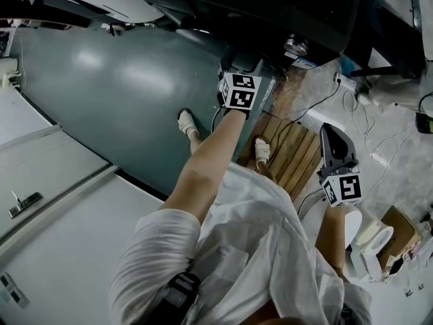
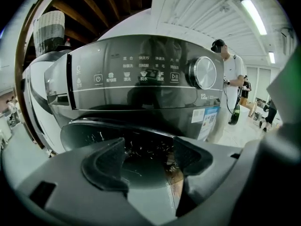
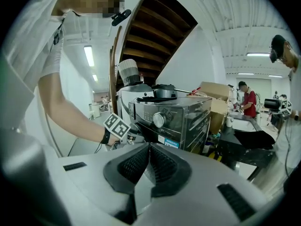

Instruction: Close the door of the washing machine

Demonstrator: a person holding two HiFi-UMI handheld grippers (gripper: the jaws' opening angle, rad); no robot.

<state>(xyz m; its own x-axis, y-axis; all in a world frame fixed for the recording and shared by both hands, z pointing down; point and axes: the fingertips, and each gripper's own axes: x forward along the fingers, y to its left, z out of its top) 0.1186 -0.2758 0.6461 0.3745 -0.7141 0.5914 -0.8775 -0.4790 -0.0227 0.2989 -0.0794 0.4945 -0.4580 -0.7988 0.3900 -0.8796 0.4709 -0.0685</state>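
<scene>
The dark washing machine (image 1: 270, 5) fills the top of the head view. My left gripper (image 1: 237, 63) reaches right up to its front. In the left gripper view the control panel (image 2: 141, 74) and the dial (image 2: 203, 73) loom close, and the round dark glass door (image 2: 94, 133) lies just beyond the left gripper (image 2: 148, 145). Its jaws stand open with nothing between them. I cannot tell whether the door sits fully latched. My right gripper (image 1: 326, 133) hangs off to the right, over the floor. Seen in its own view, the right gripper (image 3: 149, 147) is shut and empty, facing the machine (image 3: 183, 117).
A wooden slatted pallet (image 1: 298, 154) lies under the person's sandalled feet beside the machine. Cables (image 1: 379, 141) trail over the floor on the right, near a cardboard box (image 1: 399, 235). A white appliance (image 1: 61, 202) stands at the left. Other people (image 2: 228, 79) (image 3: 247, 98) stand farther off.
</scene>
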